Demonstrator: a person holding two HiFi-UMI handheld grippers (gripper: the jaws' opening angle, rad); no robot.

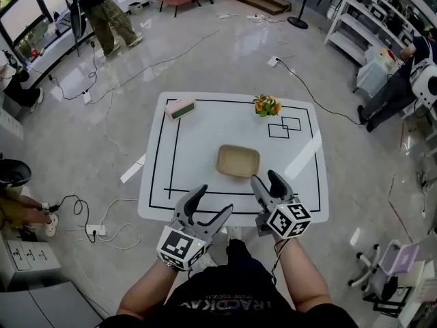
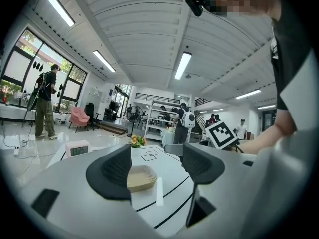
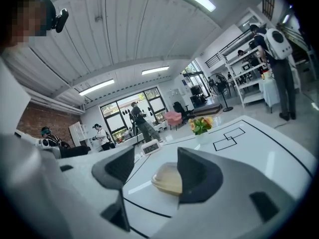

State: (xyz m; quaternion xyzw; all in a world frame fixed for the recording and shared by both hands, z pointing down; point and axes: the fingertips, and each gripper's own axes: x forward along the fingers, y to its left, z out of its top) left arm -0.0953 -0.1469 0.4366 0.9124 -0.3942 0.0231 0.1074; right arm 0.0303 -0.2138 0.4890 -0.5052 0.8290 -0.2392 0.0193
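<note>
A shallow tan tray (image 1: 238, 160) lies near the middle of the white table (image 1: 205, 176); it also shows as the tray (image 2: 141, 178) and the tray (image 3: 168, 179) between each gripper's jaws, farther off. My left gripper (image 1: 209, 207) hovers open over the table's near edge, nothing between its fingers. My right gripper (image 1: 266, 184) is open too, just right of and nearer than the tray, not touching it. The left gripper (image 2: 157, 168) and right gripper (image 3: 155, 173) both look across the table.
A pink digital clock (image 1: 181, 108) stands at the far left of the table, a small pot of flowers (image 1: 266, 105) at the far right beside two drawn black squares (image 1: 285, 126). Black lines border the tabletop. Cables cross the floor; people and shelving stand around.
</note>
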